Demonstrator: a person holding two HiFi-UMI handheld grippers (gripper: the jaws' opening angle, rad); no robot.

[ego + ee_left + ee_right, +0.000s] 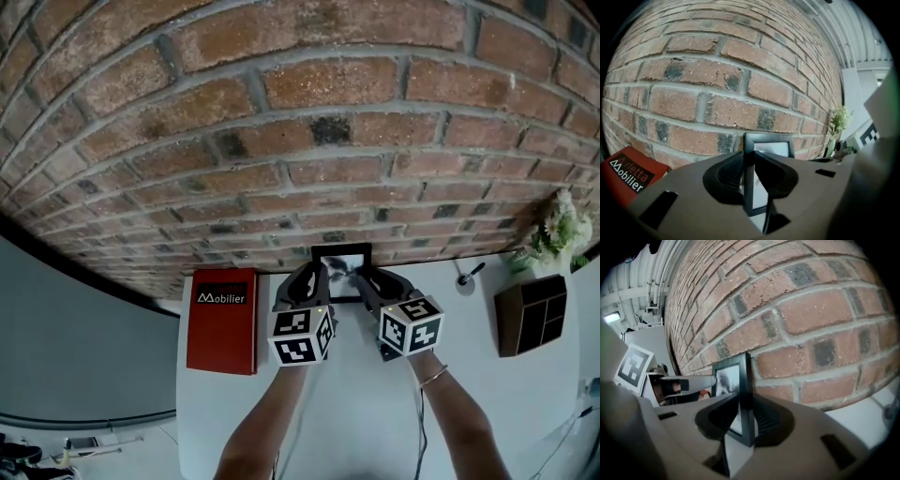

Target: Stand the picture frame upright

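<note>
Red book (221, 321) at centre left, near the left gripper (306, 283), whose jaws pinch the left edge of the picture frame (342, 262) — upright at mid-picture, close before the brick wall (300, 141). Right gripper (375, 283) pinches its right edge; forearms (272, 422) rise from the bottom edge — bare table (469, 375) runs to a dark box (532, 317) at right.

In the head view, the left gripper (313, 278) and right gripper (368, 280) hide the lower half of the picture frame (342, 250).

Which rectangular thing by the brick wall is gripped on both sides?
The black picture frame in the middle: left gripper and right gripper clamp its sides. The red book and dark box are untouched.
</note>
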